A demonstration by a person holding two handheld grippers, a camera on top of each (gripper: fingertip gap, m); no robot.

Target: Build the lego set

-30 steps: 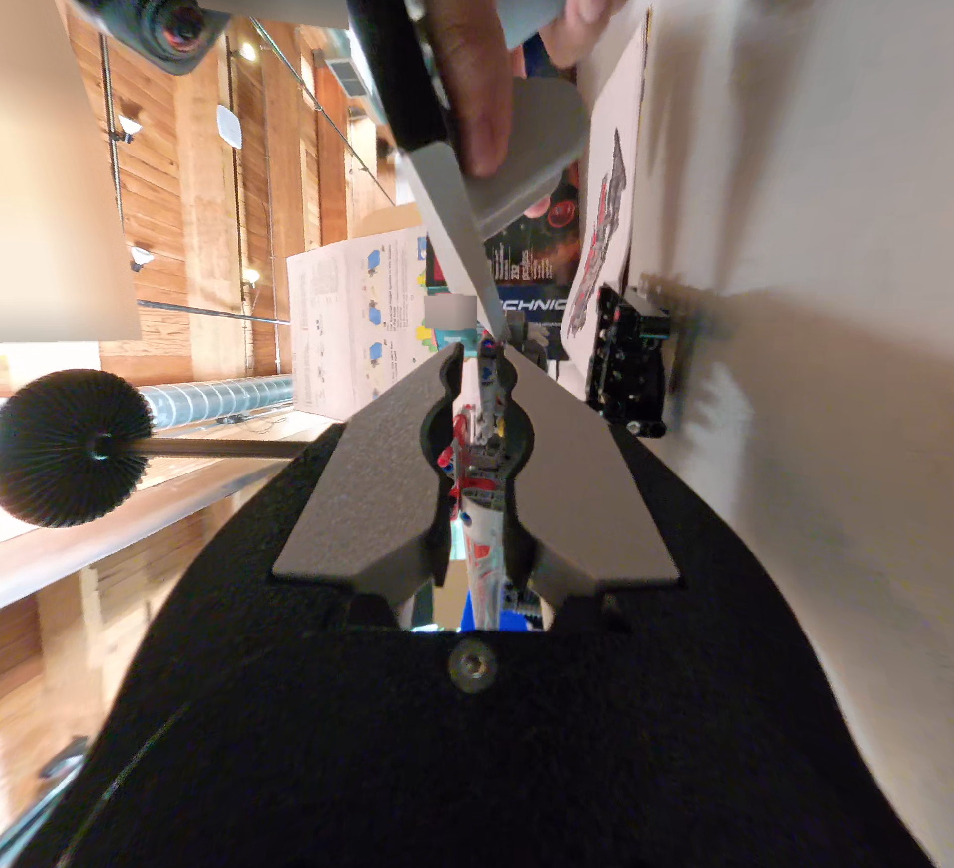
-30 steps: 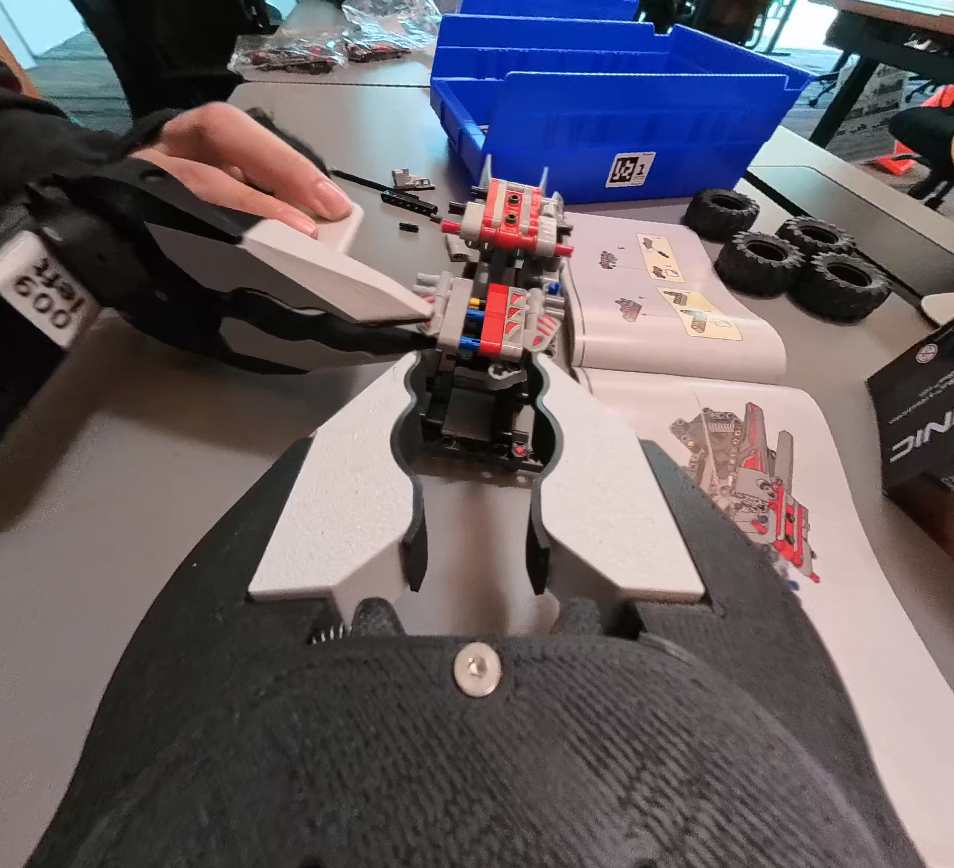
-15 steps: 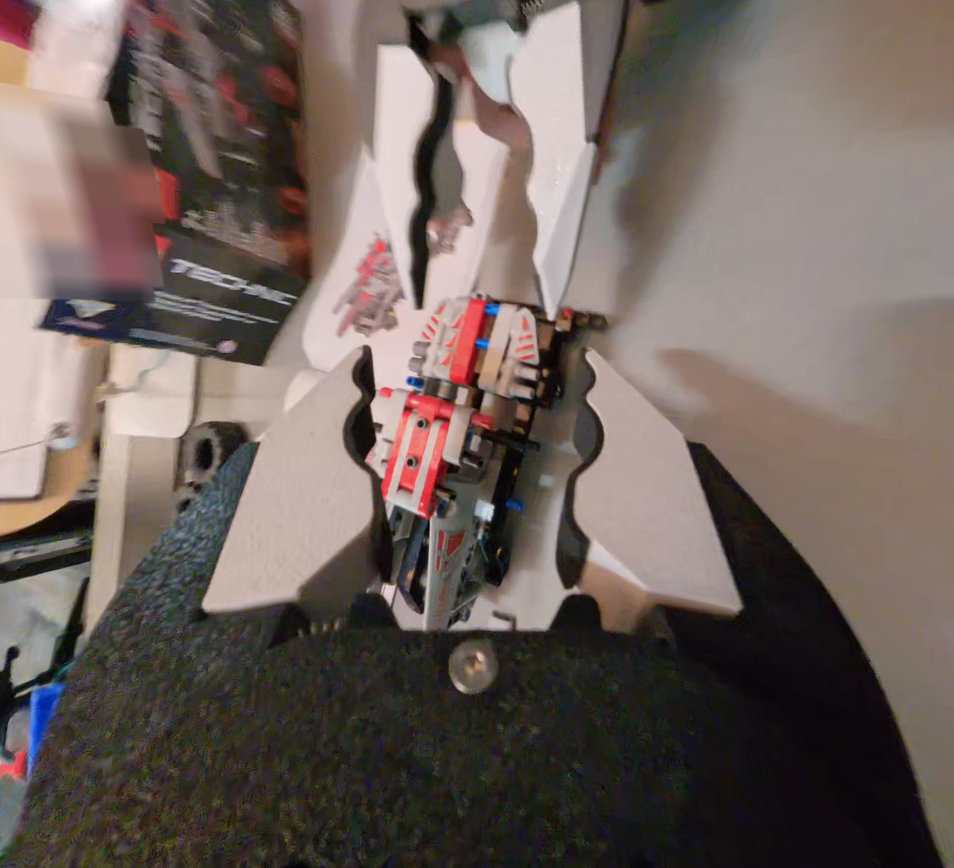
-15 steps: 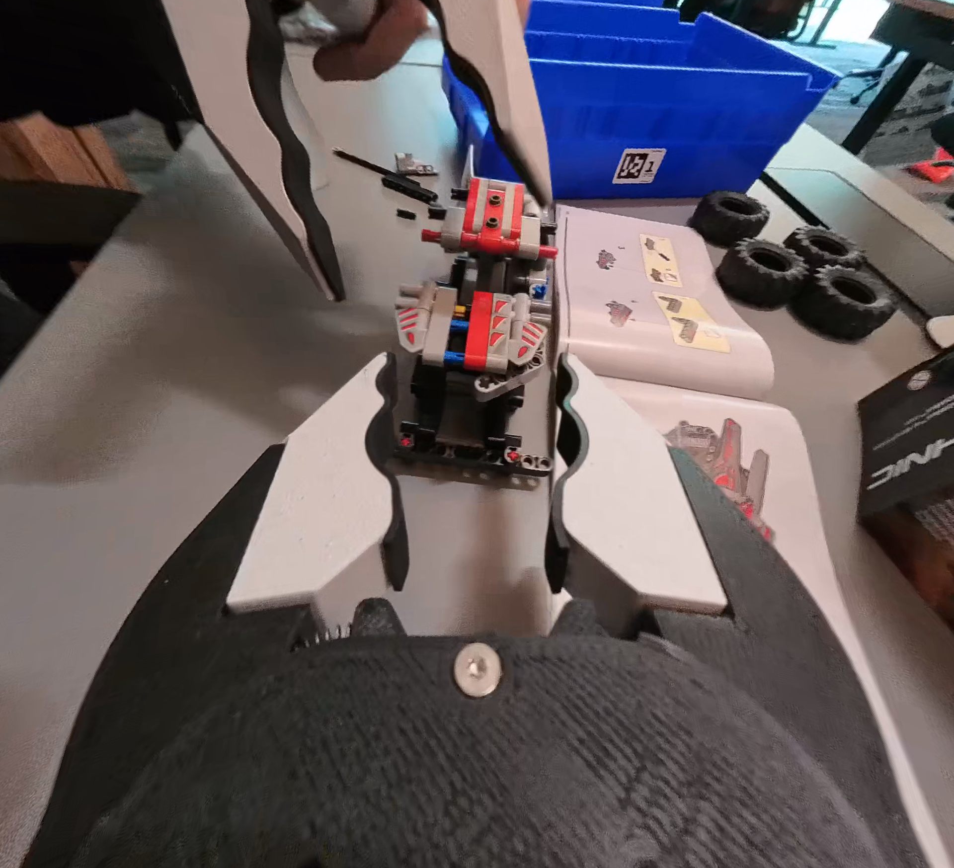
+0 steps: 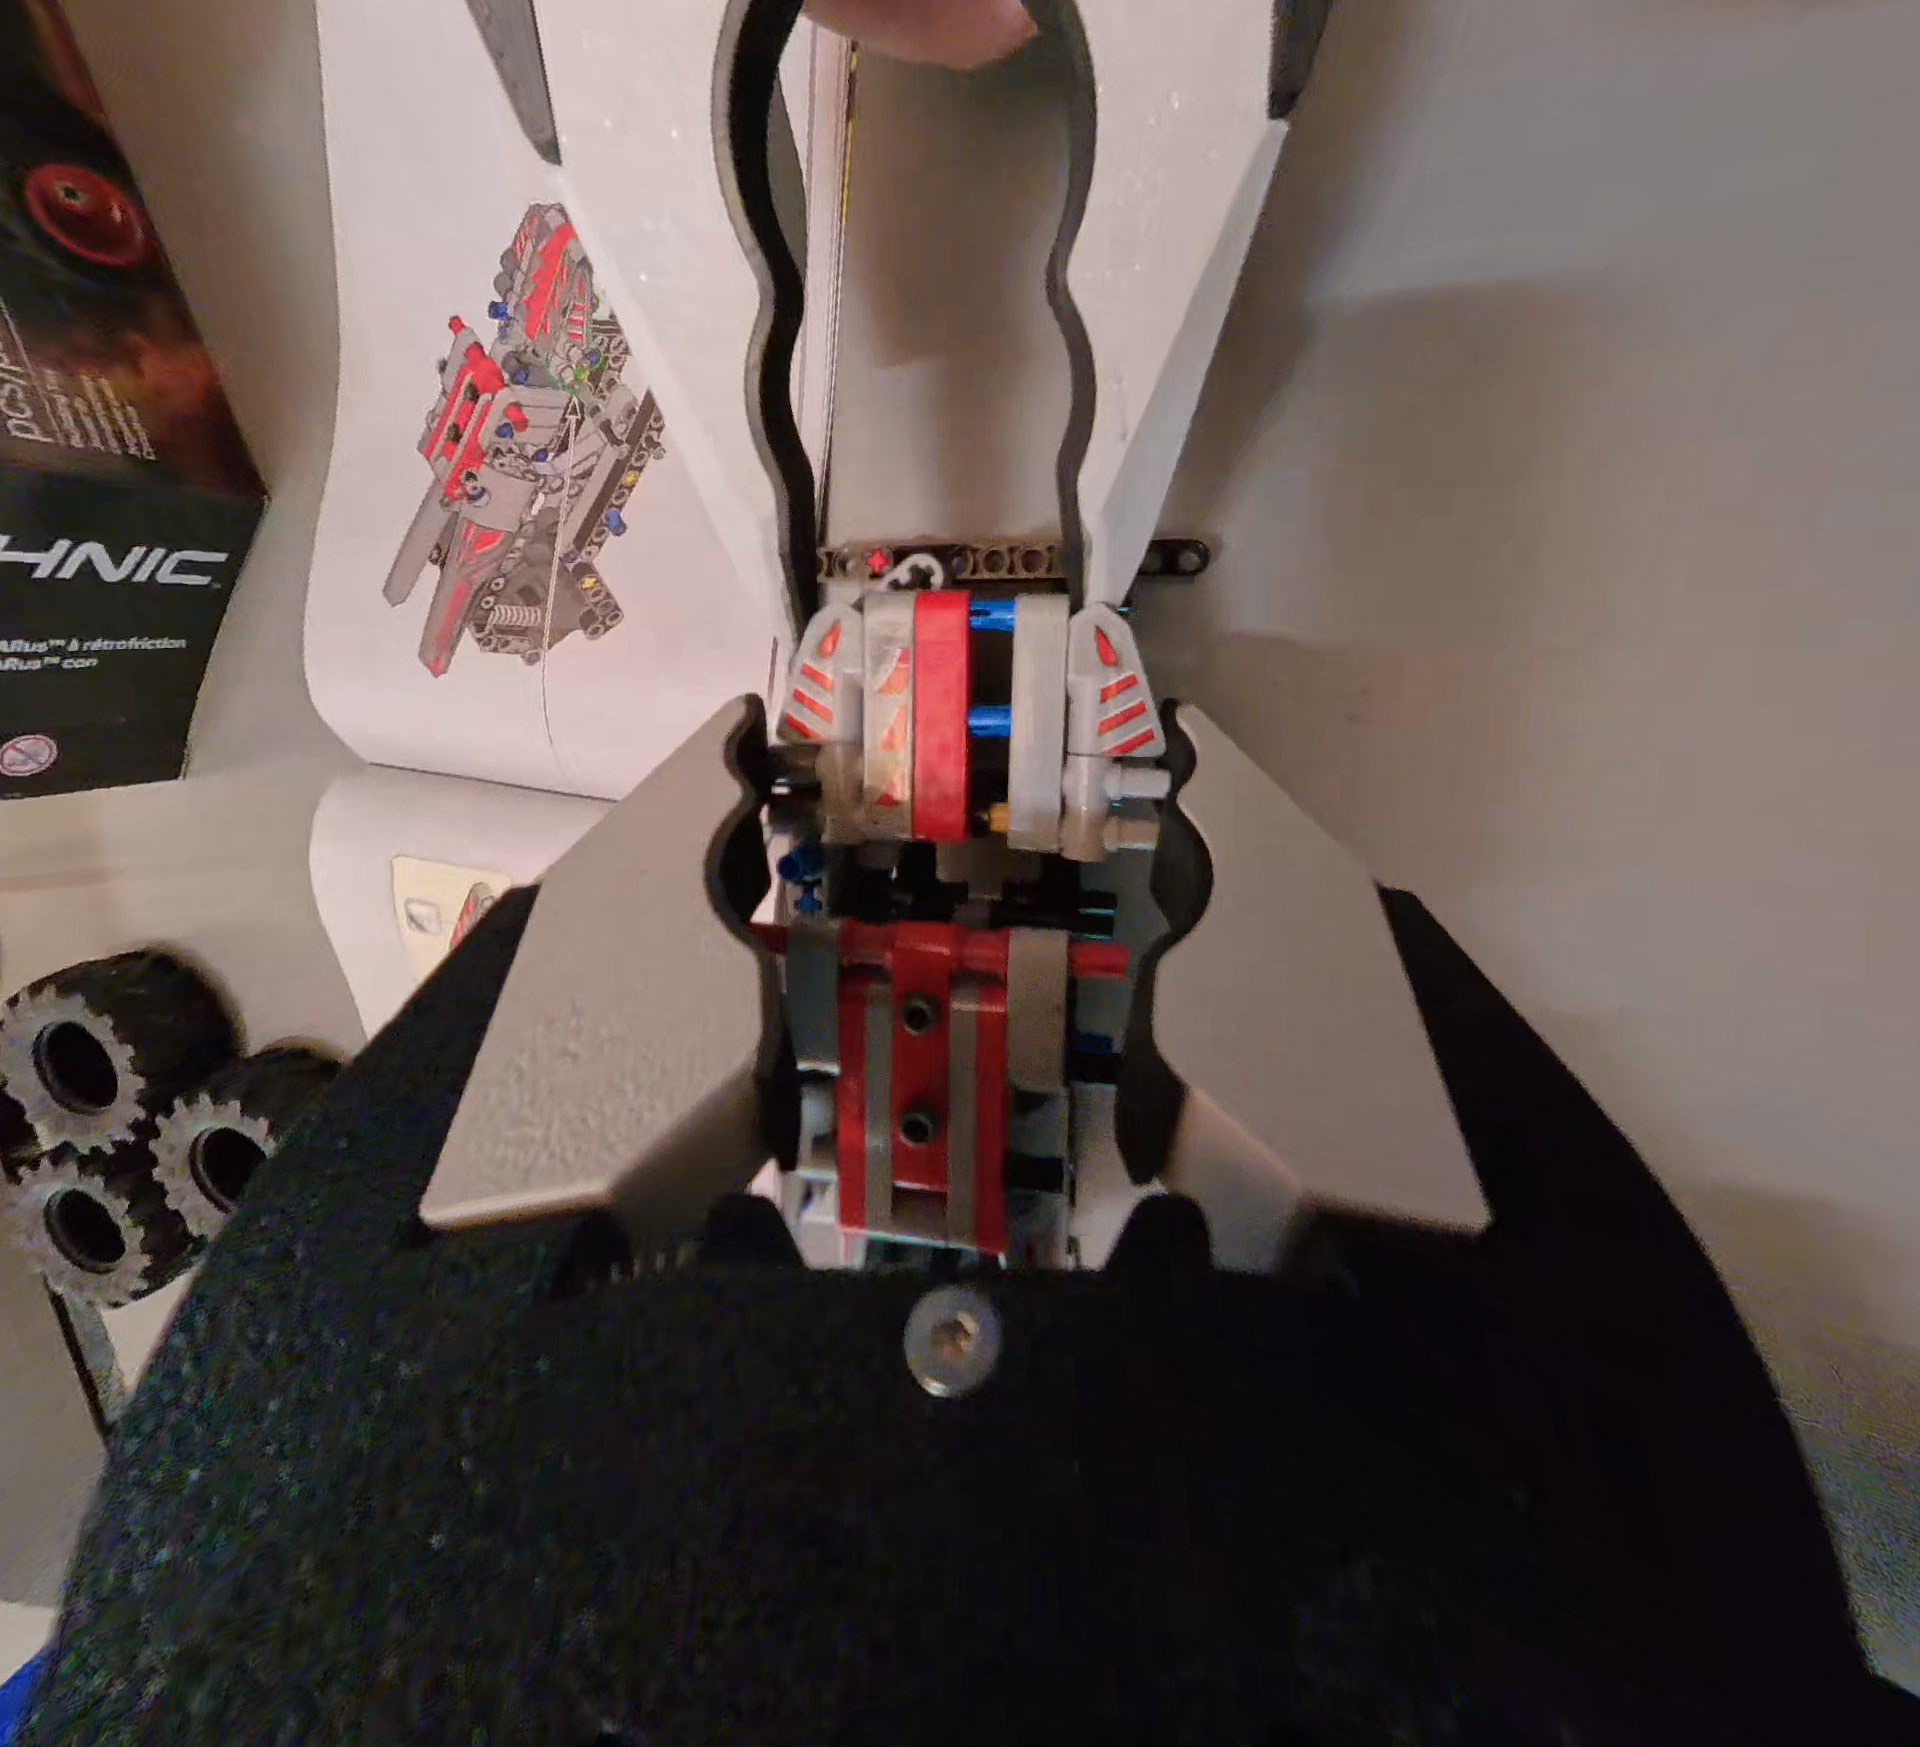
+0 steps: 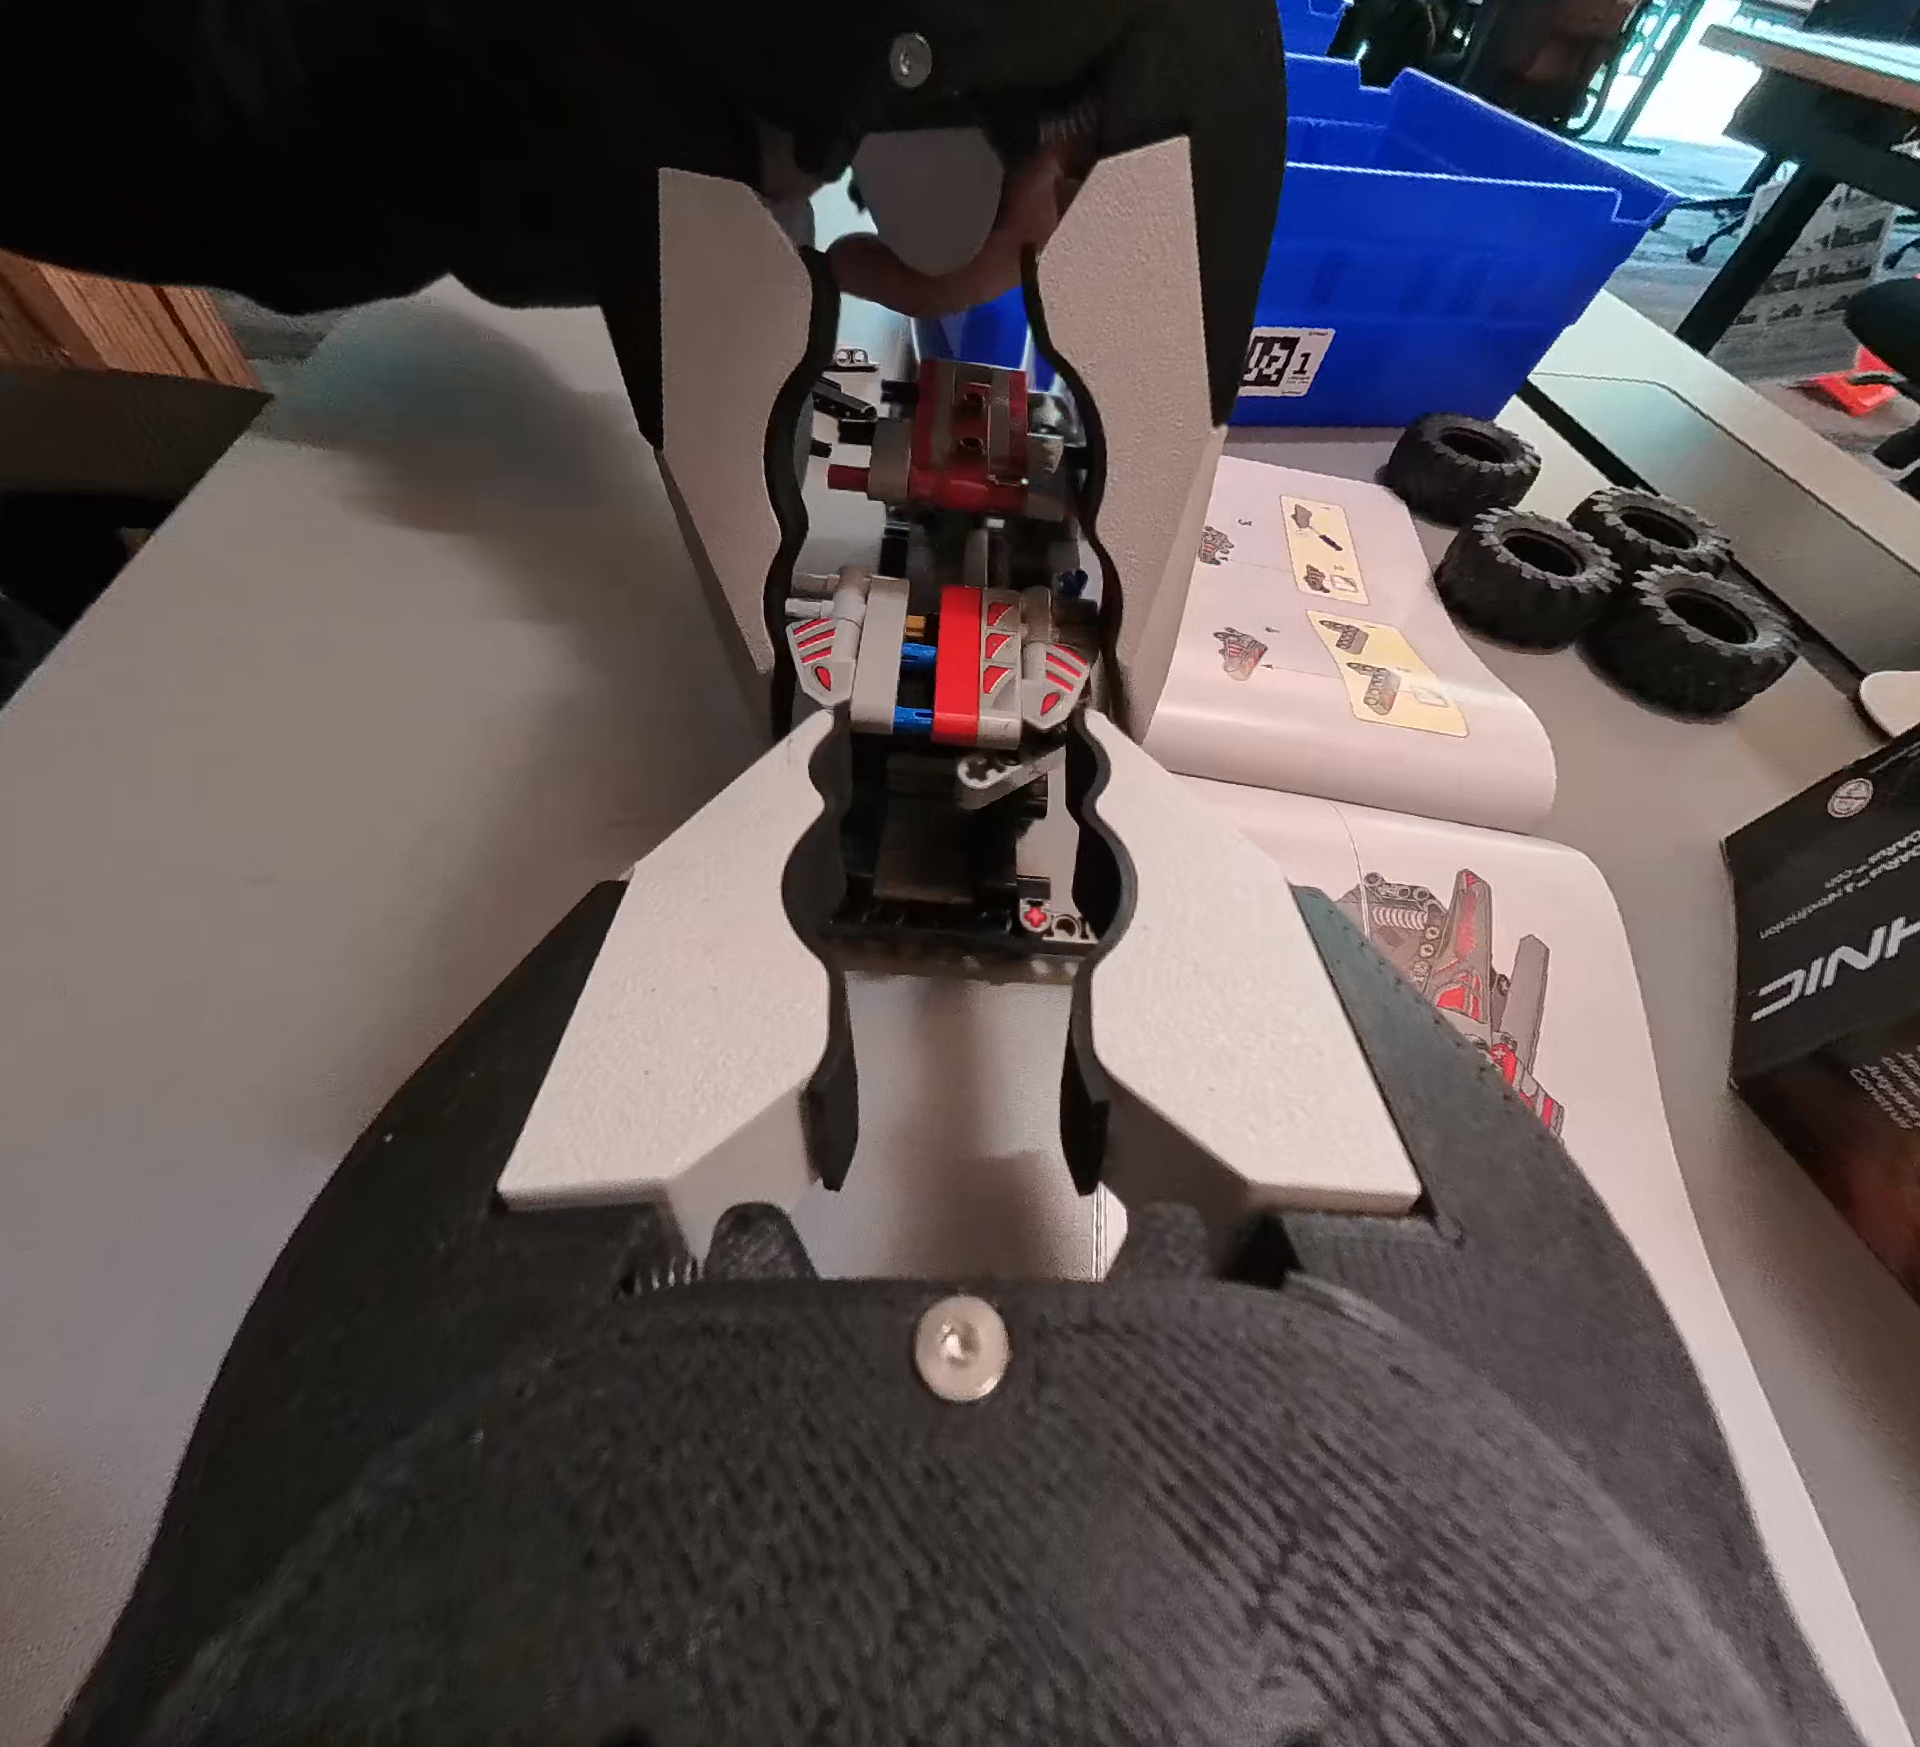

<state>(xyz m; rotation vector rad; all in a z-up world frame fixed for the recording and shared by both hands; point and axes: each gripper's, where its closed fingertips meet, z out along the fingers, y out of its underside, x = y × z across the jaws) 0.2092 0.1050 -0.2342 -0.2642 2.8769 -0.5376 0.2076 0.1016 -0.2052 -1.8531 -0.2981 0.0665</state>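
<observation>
Lego model (image 6: 951, 658): part-built vehicle, black frame, grey and red striped panels, blue pins; stands on the grey bench (image 6: 364, 762) beside the open instruction booklet (image 6: 1340, 658). Left claw (image 5: 961, 731) and right claw (image 6: 951, 741) face each other, each spread wide astride one end of the model; contact cannot be told. Blue bins (image 6: 1444, 243) behind; contents hidden. Four loose tyres (image 6: 1590, 575) nearby.

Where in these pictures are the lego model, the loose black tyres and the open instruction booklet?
lego model (image 6: 961, 658): right wrist view, on its red centre panel.
black tyres (image 6: 1527, 567): right wrist view, on the tread of the middle tyre.
instruction booklet (image 5: 436, 326): left wrist view, on the bare page beside the printed model drawing.
</observation>
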